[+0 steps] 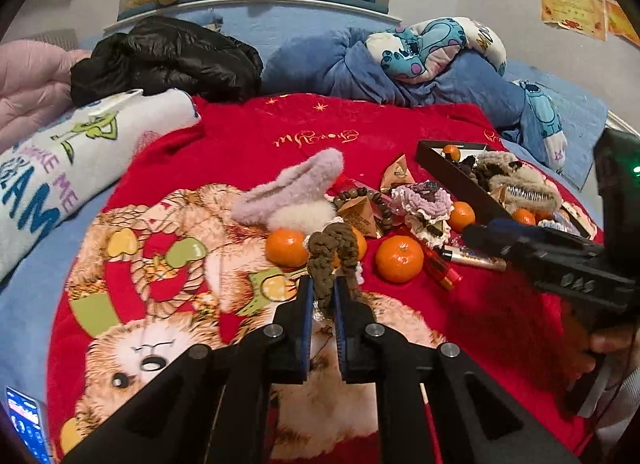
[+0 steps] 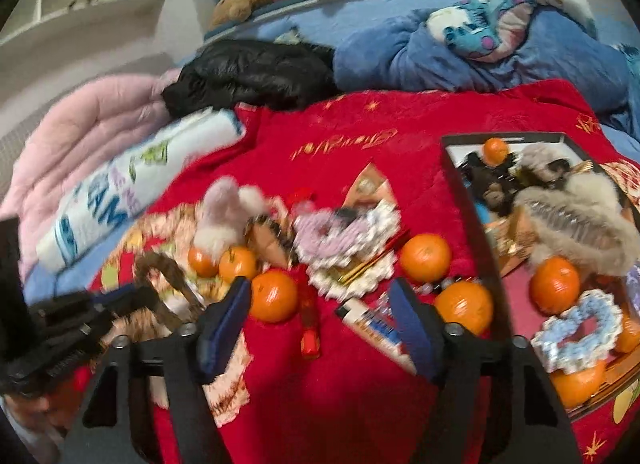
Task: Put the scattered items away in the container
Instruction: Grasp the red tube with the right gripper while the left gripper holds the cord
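My left gripper (image 1: 323,284) is shut on a brown knitted scrunchie (image 1: 329,254), lifted just above the red blanket (image 1: 256,136). Past it lie a lilac fluffy clip (image 1: 288,188), tangerines (image 1: 399,258), a bead bracelet (image 1: 360,200) and a lilac scrunchie (image 1: 424,200). The black tray (image 2: 472,200) at the right holds a fluffy beige clip (image 2: 576,220), tangerines (image 2: 554,284) and a blue scrunchie (image 2: 576,328). My right gripper (image 2: 318,296) hangs open over a red lighter (image 2: 310,320) and a white tube (image 2: 372,324), beside a tangerine (image 2: 274,296); its pads touch nothing.
A printed folded towel (image 1: 60,176), a black jacket (image 1: 168,60) and a pink quilt (image 2: 92,132) border the blanket's left and far side. A blue duvet (image 1: 360,64) lies behind. A phone (image 1: 24,424) sits at the near left. A hand (image 1: 608,344) holds the right gripper.
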A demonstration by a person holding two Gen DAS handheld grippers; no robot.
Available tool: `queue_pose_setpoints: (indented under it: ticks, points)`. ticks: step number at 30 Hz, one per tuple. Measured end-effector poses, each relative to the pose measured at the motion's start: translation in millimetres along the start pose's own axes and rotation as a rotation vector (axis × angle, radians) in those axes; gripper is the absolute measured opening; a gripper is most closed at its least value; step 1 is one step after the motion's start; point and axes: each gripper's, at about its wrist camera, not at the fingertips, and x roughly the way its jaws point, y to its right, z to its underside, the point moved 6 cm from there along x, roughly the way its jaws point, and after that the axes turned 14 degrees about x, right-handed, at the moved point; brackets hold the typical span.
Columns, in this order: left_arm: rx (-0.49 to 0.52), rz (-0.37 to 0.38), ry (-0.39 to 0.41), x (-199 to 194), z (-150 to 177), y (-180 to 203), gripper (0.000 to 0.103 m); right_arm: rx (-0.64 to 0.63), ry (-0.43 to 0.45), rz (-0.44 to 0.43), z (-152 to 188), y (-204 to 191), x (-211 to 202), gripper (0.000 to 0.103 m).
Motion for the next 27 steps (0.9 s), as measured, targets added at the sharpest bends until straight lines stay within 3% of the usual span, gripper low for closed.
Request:
queue_pose_setpoints:
  ticks: [8, 14, 19, 22, 27]
  points:
    - [-0.008, 0.031, -0.034, 1, 13, -4, 0.011, -0.025, -0.111, 0.038, 23, 0, 31, 0.041]
    - [0.008, 0.061, -0.028, -2, 9, 7, 0.011, 0.016, -0.161, 0.045, 27, 9, 40, 0.033]
    - [0.023, 0.078, -0.016, -2, 5, 15, 0.011, -0.001, -0.168, 0.059, 27, 9, 41, 0.032]
    - [0.024, 0.081, -0.006, -3, 2, 19, 0.011, -0.004, -0.158, 0.069, 27, 9, 39, 0.015]
    - [0.02, 0.086, 0.014, -6, -4, 25, 0.011, -0.009, -0.132, 0.06, 25, 6, 31, 0.012]
